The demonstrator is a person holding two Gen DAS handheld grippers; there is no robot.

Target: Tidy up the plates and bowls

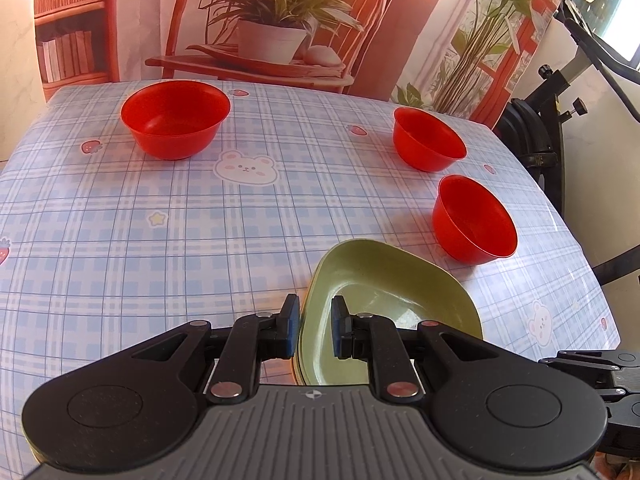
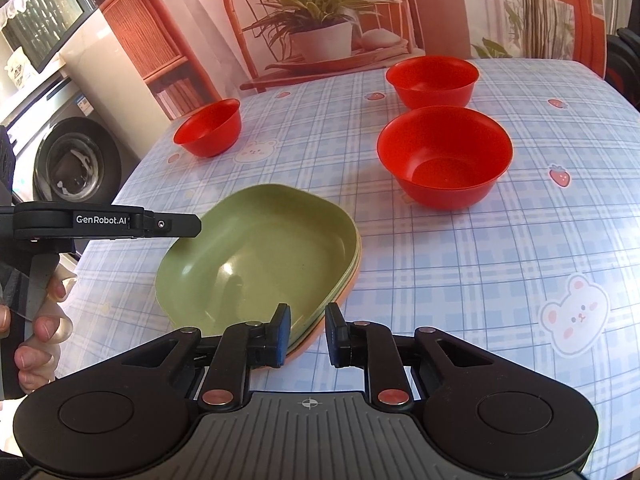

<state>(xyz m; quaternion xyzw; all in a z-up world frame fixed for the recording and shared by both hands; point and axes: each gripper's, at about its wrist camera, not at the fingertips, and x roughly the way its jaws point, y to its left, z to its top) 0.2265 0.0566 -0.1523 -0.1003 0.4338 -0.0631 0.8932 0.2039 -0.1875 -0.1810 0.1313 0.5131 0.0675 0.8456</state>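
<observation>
Figure: two wrist views of plate stacking, near to far. At the lower centre of the left wrist view, the left gripper (image 1: 314, 330) has its fingers (image 1: 291, 330) drawn narrow, clamped across the near rim of the green plate (image 1: 384, 288), one pad outside the rim and one inside. At the lower centre of the right wrist view, the right gripper (image 2: 307, 334) has its fingers (image 2: 282, 334) narrow on the opposite edge of the plate stack (image 2: 260, 256), where an orange rim shows beneath the green; the right-hand pad appears to stand slightly off the rim, so a firm grip cannot be confirmed. The left gripper and the person's hand (image 2: 40, 320) enter at the middle left of that view. The stack lies on the checked worktop (image 1: 160, 240) toward its near edge. Beyond it stand three separate red bowls: the nearest bowl (image 2: 444, 156) at centre right, a second bowl (image 2: 432, 80) behind it, and the far bowl (image 2: 210, 128) at upper left. Judged step: the plates are nested and being settled; the bowls remain unstacked. The next move probably calls for releasing the stack and nesting one bowl into another.
</observation>
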